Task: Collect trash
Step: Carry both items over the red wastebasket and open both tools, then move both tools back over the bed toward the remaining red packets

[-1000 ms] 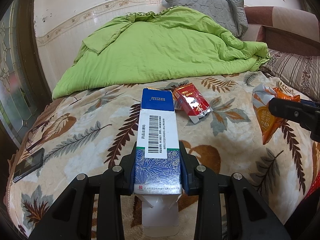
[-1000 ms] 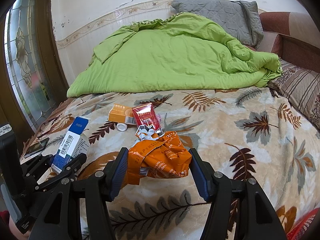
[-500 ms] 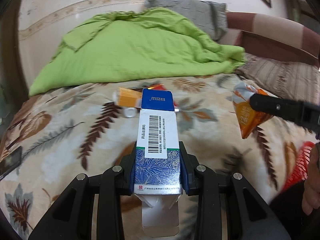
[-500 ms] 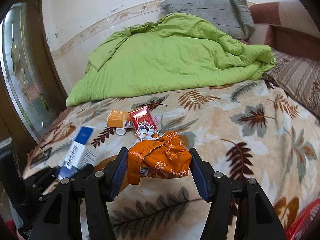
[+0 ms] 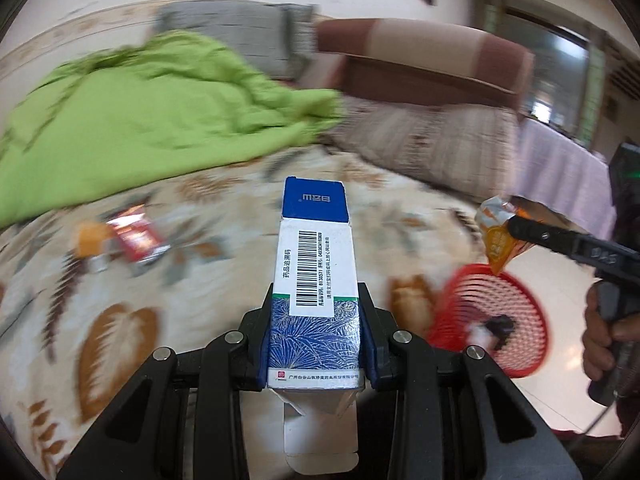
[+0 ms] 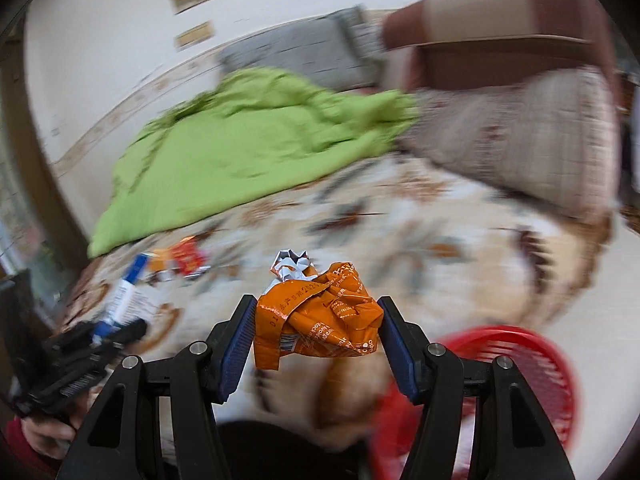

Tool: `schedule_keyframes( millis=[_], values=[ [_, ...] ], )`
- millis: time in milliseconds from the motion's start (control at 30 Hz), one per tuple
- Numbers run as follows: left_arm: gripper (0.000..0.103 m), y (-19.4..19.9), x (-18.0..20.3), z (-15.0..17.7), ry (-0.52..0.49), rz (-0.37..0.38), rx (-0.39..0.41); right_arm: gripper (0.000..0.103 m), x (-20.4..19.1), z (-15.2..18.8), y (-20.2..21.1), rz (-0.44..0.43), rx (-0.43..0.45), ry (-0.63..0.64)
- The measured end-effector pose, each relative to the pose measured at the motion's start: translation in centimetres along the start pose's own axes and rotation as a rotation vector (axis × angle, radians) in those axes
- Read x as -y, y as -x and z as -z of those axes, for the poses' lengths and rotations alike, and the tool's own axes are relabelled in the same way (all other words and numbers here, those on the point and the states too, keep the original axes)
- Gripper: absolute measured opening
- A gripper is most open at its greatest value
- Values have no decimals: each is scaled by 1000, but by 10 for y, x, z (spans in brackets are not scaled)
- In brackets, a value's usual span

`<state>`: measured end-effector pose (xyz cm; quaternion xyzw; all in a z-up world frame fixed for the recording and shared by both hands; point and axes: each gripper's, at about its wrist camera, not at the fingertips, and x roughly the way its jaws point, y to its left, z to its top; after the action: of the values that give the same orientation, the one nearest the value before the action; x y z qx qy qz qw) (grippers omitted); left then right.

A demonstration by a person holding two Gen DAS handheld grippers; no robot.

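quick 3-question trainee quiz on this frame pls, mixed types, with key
1. True or false: the left gripper is shut on the blue-and-white carton.
2. What does the right gripper hold? A) a red packet B) a crumpled orange wrapper C) a bottle cap
3. Fill in: in both views, the red mesh ____ sits on the floor to the right of the bed.

Key:
1. True. Both pads press the carton's sides.
2. B, the crumpled orange wrapper.
3. basket. A red packet and an orange box lie on the bed, blurred.
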<state>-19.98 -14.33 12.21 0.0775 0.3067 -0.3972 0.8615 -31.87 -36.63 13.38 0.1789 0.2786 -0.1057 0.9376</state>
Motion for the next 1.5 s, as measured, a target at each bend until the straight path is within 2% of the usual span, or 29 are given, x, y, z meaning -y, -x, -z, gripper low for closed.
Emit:
schedule_keyframes(
  millis=[167, 233, 400, 433, 500, 600, 633, 733, 867, 1100, 1233, 1400, 1500],
  values=[
    [33, -25, 72, -17, -61, 157, -52, 65, 70, 4, 47, 122, 34, -97],
    [33, -39, 98, -20, -83, 221, -92, 65, 87, 7, 57, 149, 38, -125],
    [33, -66, 147, -20, -134, 301, -163, 67, 118, 16, 65, 165, 30, -204],
    [36, -69, 153, -20, -140, 315, -173, 67, 122, 18, 64, 162, 25, -214],
    [61, -73, 161, -19, -137, 318, -182, 69, 129, 20, 63, 137, 13, -226],
    [62, -67, 158, -18, -130, 300, -152, 80, 132, 21, 67, 137, 30, -227],
    [62, -67, 156, -20, -128, 294, -151, 80, 133, 20, 69, 148, 39, -224],
    [63, -64, 144, -22, -95, 264, -138, 80, 133, 16, 68, 139, 51, -233],
    [66, -55, 113, -21, -67, 185, -108, 80, 122, 12, 60, 74, 51, -233],
    [70, -34, 44, -14, -19, 1, -46, 80, 56, 11, 23, -91, -13, -132],
    [70, -24, -10, -8, 59, -103, -36, 80, 10, 11, 1, -147, -52, -34],
    [73, -16, -87, 2, 165, -296, -14, 80, -38, 4, -29, -221, -95, 20],
    [73, -13, -144, 15, 281, -404, -20, 80, -61, -1, -51, -249, -135, 27]
  ],
)
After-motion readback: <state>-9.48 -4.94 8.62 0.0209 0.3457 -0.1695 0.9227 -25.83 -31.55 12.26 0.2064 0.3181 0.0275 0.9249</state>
